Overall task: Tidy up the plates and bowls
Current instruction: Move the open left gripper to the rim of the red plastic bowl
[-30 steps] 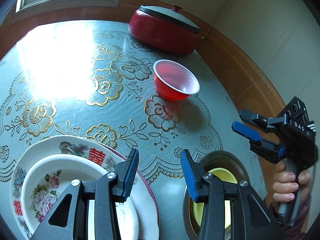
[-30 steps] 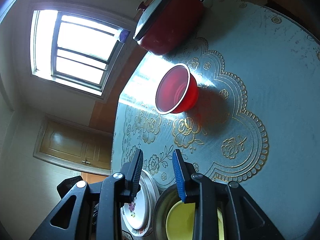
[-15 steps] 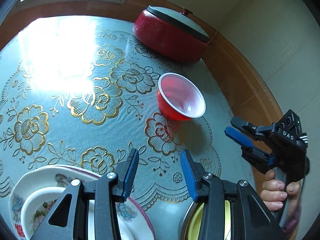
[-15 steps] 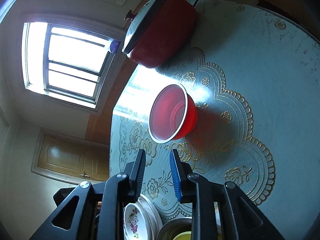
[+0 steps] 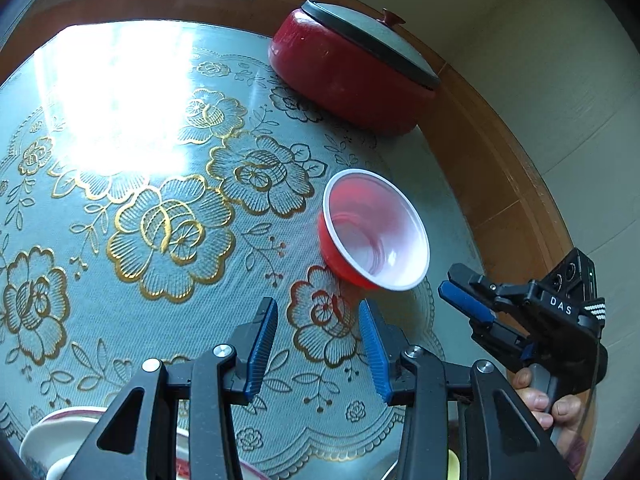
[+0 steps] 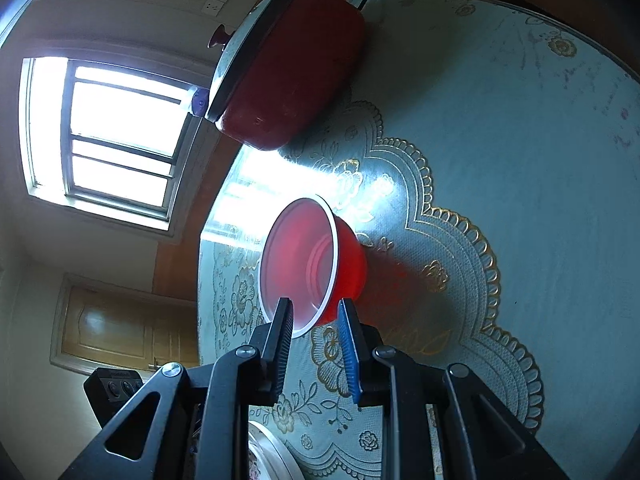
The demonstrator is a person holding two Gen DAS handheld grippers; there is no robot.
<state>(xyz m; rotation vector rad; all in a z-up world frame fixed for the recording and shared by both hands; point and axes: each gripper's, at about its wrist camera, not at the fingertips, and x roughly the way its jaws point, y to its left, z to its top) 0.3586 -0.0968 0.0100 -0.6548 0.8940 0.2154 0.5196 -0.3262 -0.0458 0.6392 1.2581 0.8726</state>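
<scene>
My right gripper (image 6: 314, 312) at red bowl (image 6: 316, 264), rim between parted jaws, not pinched. My left gripper (image 5: 318, 322) released, empty, over desk (image 5: 168, 280).

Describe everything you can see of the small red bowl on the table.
The red bowl is small and round, seemingly thin plastic, red outside with a white rim and a glossy, stepped, pinkish inside. It is empty and stands upright on the flowered tablecloth, in front of the big red lidded pot. In the right wrist view the right gripper has its narrowly parted fingers on either side of the near rim; whether they touch it cannot be told. The left gripper is short of it.
</scene>
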